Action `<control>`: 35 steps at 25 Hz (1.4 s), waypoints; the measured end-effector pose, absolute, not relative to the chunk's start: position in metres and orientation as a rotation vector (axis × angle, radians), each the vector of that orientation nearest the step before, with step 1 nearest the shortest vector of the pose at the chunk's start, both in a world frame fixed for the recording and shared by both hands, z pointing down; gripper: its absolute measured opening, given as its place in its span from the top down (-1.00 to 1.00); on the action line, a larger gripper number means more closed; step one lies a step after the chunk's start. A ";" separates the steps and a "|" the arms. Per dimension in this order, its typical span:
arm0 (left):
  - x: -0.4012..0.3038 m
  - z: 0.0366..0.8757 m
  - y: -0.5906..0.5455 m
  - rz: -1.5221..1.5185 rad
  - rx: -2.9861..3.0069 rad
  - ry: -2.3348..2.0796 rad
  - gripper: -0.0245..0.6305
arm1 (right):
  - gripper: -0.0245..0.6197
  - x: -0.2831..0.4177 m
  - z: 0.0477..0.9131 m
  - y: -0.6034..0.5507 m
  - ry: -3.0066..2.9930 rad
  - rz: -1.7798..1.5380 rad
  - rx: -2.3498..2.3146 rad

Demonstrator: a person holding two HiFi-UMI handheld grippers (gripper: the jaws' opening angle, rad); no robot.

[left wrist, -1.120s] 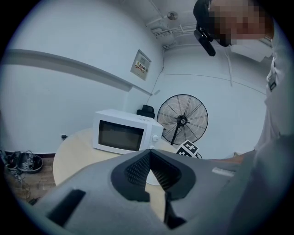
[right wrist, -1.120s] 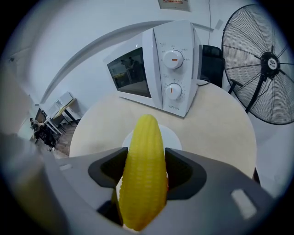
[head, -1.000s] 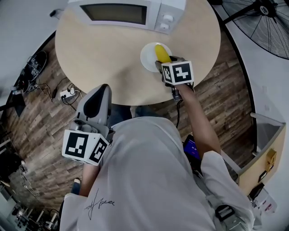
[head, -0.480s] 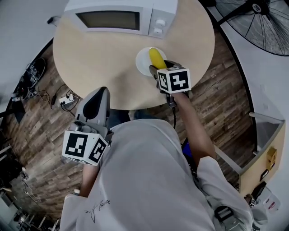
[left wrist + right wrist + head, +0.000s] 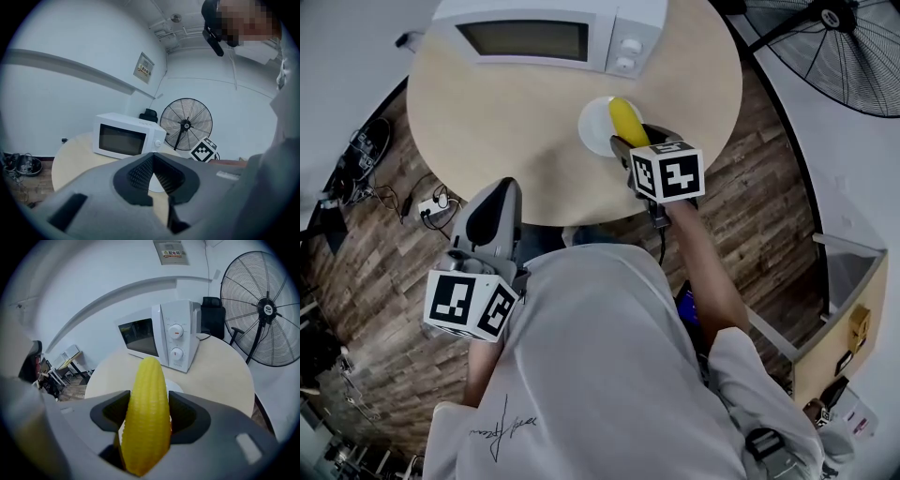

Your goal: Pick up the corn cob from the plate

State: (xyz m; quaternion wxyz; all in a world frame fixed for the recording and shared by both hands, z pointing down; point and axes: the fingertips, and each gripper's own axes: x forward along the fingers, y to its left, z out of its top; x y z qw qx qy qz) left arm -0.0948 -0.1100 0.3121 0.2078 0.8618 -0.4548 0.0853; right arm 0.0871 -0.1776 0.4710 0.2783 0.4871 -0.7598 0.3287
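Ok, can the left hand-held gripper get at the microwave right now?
Probably yes: the left hand-held gripper is empty near the table edge, with only bare table between it and the microwave.

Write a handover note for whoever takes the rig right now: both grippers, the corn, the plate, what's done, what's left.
Right gripper: shut on the yellow ribbed corn cob, one jaw on each side of it.
Left gripper: shut, empty, held at the near edge of the round pale wooden table.
The cob is above the white round plate; whether it is clear of the plate cannot be told.
Done: grasp. Left: raise the cob well off the plate.
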 end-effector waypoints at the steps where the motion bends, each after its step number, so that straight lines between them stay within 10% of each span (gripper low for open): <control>1: -0.095 0.312 -0.110 0.236 2.398 -1.267 0.95 | 0.08 0.088 0.469 -0.177 -2.043 0.877 1.308; 35: -0.101 0.314 -0.099 0.216 2.398 -1.271 0.95 | 0.08 0.098 0.397 -0.142 -2.209 0.824 1.413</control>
